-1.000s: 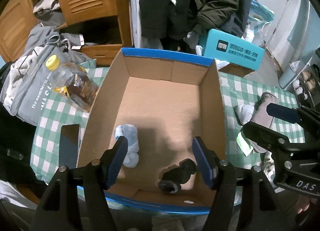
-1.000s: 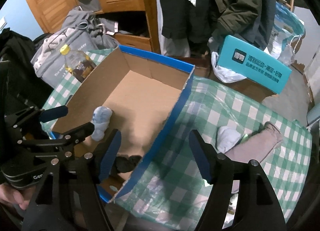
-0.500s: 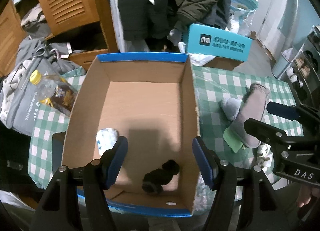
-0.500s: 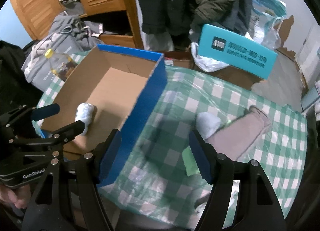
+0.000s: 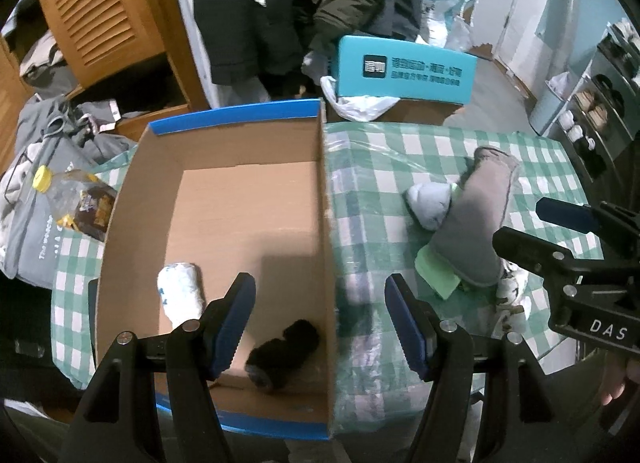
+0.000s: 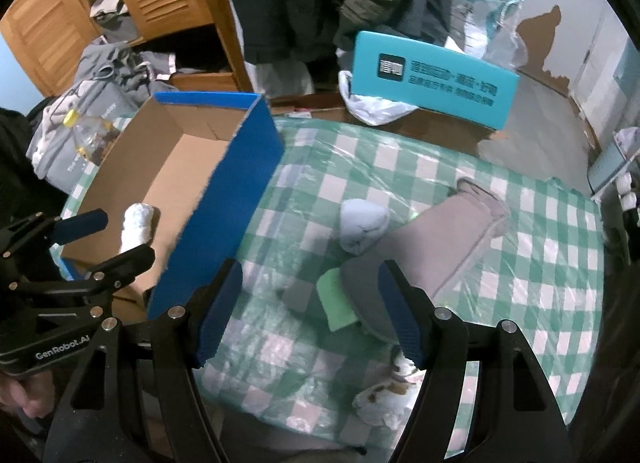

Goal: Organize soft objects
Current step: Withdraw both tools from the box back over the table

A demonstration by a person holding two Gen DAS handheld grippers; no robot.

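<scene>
My left gripper [image 5: 320,319] is wide apart and holds nothing, over the near right wall of the box [image 5: 326,223]; two rolled socks [image 5: 180,291] lie inside; my right gripper [image 6: 310,311], also apart, hangs over the socks [image 6: 362,225] waiting on the cloth [image 6: 540,263], so I can grab one.

Both claws [image 5: 320,319] [image 6: 310,311] farther right, toward sock pile [image 6: 400,247].

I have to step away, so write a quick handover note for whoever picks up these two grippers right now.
Left gripper: open, empty, over the cardboard box's right wall.
Right gripper: open, empty, above the checked tablecloth.
Done: white rolled sock and black rolled sock lie in the box.
Left: grey sock, pale blue bundle, green cloth under the grey sock, and a patterned white piece at the near edge.
</scene>
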